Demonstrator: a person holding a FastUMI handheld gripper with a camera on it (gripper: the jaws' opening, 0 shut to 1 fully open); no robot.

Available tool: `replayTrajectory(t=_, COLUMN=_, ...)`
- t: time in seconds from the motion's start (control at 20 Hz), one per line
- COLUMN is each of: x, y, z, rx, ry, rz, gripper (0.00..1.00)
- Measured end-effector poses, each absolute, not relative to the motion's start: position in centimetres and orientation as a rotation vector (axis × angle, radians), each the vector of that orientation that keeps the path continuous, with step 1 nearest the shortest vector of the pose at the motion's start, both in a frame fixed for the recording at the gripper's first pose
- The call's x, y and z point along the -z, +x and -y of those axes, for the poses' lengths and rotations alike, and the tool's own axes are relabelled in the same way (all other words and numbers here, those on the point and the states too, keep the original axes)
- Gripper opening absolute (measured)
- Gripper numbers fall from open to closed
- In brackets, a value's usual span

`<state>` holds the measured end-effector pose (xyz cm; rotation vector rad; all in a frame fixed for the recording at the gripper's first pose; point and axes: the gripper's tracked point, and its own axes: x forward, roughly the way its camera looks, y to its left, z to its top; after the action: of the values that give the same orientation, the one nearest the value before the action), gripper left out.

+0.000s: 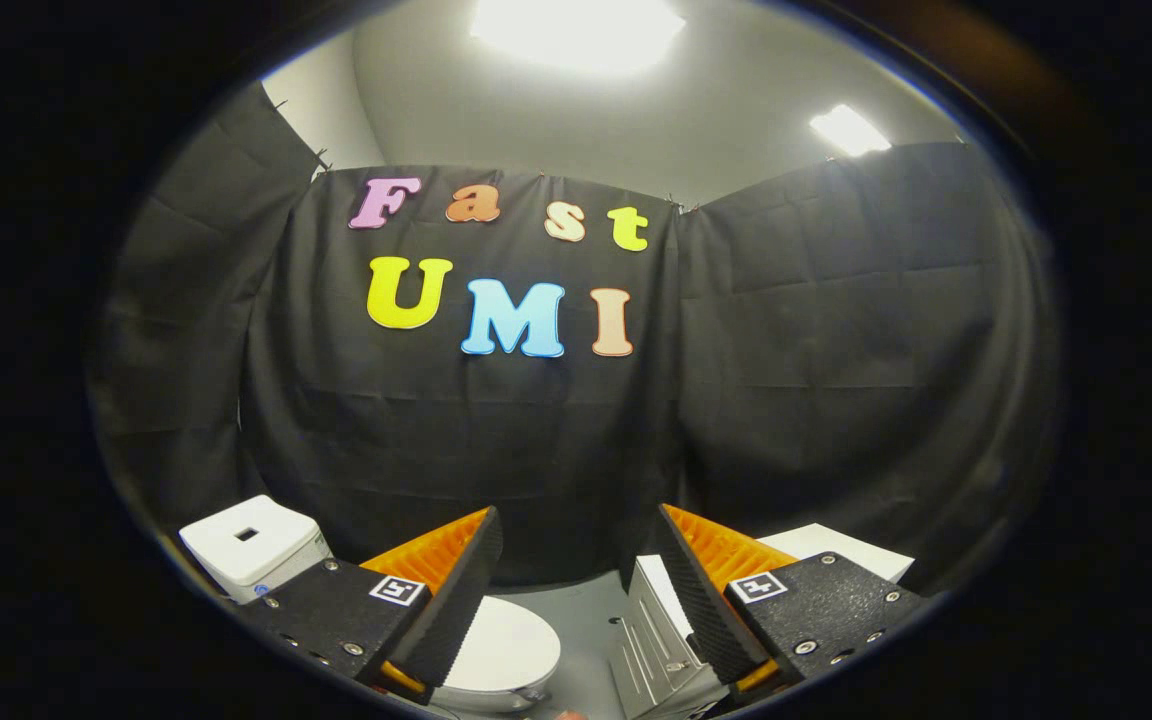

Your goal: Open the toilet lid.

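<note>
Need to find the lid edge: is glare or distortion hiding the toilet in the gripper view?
Gripper view: ceiling light blown out, but no glare on the toilet lid, evenly lit and sharp; fisheye bends the scene; the gripper is open, its left finger covering the lid's near side.

No word, brand or number can be read on any object here. The only signs are two small square black-and-white markers, one on the black block of each finger of the tongs (576, 590); their patterns are coded squares, not letters. The fingers stand wide apart with nothing between them. The white box (254, 545) beside the left finger carries a small dark rectangular mark on top, too small to make out as writing.
</note>
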<state>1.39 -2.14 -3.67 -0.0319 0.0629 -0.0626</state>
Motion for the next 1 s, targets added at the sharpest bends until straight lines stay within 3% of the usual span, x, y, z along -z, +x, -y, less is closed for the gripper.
replayTrajectory(t=0.4, x=6.5, y=2.8, z=0.4, rx=0.018, ry=0.004, rz=-0.060, gripper=0.94)
replayTrajectory(t=1.0, x=22.5, y=4.7, z=-7.0, rx=-0.123, ry=0.174, rz=-0.353, gripper=0.95)
